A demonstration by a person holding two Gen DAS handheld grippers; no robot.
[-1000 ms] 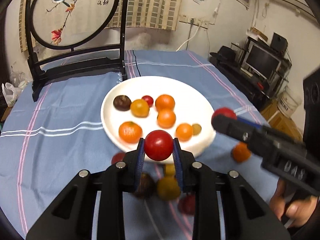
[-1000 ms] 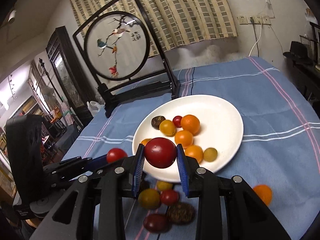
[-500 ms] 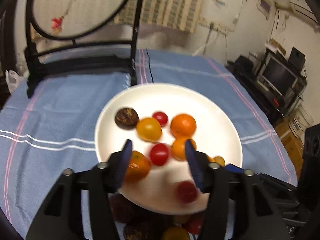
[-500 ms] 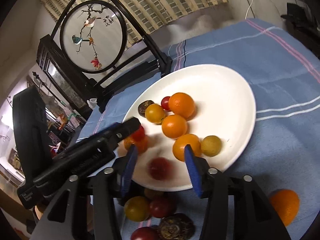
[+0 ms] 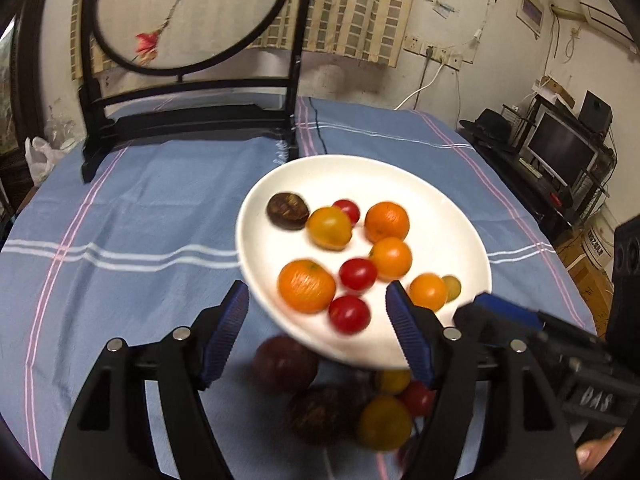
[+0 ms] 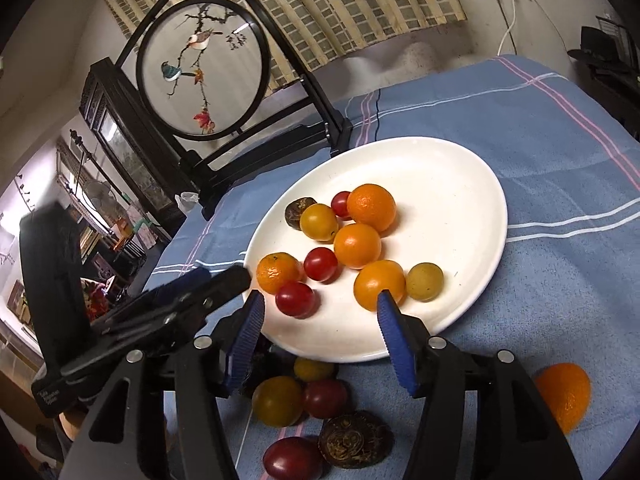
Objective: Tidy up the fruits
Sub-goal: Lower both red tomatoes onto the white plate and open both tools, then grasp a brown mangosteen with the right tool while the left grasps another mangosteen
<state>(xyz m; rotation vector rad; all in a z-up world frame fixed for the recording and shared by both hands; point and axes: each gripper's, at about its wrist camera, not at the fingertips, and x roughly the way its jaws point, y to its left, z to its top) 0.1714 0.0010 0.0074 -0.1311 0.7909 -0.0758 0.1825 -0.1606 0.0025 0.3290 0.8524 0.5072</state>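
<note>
A white plate (image 5: 440, 204) (image 6: 460, 184) on the blue cloth holds several oranges, yellow and red tomatoes and a dark fruit. Two red tomatoes (image 5: 349, 314) (image 6: 295, 298) lie near its front rim. My left gripper (image 5: 318, 320) is open and empty over the plate's near edge; it also shows at the left of the right wrist view (image 6: 200, 280). My right gripper (image 6: 320, 320) is open and empty above the front rim; its blue tip shows in the left wrist view (image 5: 500, 312). Loose fruits (image 6: 304, 396) (image 5: 360, 404) lie on the cloth below the plate.
A lone orange (image 6: 564, 394) lies on the cloth at the right. A black-framed round bird screen (image 5: 188, 12) (image 6: 204, 68) stands behind the plate. A TV stand (image 5: 560, 156) is beyond the table's right edge.
Both grippers opened and let go of their red tomatoes, which now lie on the plate. Both grippers have drawn back and spread wider.
</note>
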